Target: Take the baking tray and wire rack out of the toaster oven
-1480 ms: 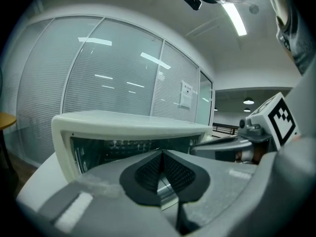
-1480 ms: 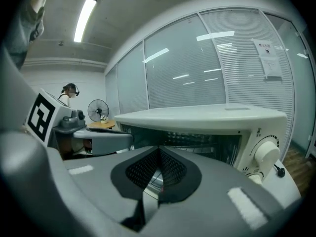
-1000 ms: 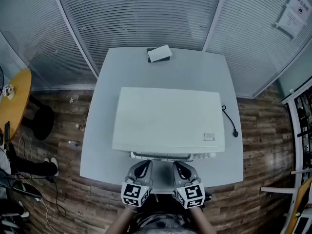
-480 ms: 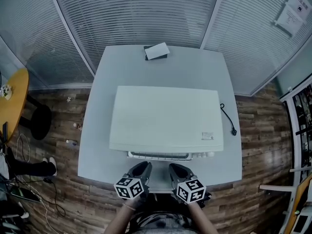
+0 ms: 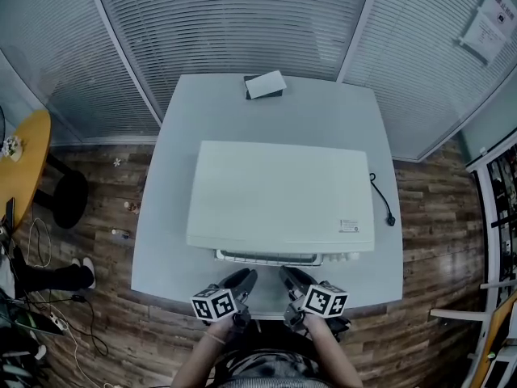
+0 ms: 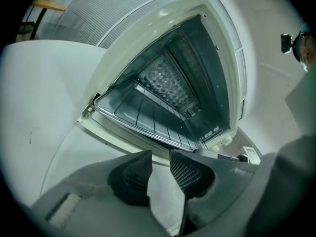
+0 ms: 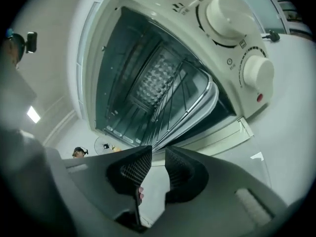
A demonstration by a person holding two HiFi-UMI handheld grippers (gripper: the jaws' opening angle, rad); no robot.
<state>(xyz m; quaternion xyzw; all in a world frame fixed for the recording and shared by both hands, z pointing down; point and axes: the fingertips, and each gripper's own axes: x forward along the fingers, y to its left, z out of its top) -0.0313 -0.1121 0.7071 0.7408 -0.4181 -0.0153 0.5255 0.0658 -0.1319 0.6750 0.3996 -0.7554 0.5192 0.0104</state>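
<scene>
Left gripper view shows your left gripper (image 6: pixel 160 156) released: its jaws have just been opening, a narrow gap stands between the pads, and only bare white table (image 6: pixel 44 107) shows through it. Your right gripper (image 7: pixel 158 154) is in the same state, jaws just parted and empty. Both hang low at the table's near edge, side by side, pointing into the open mouth of the toaster oven (image 5: pixel 279 196).

The wire rack (image 6: pixel 138 113) sits inside the cavity, straight ahead of both sets of jaws and a little above them, with what looks like the baking tray's rim (image 7: pixel 211 94) beneath it. Its long front edge runs left to right across the opening. Neither hand is clearly nearer; your right faces the end beside the control knobs (image 7: pixel 229 16), your left the other end.
</scene>
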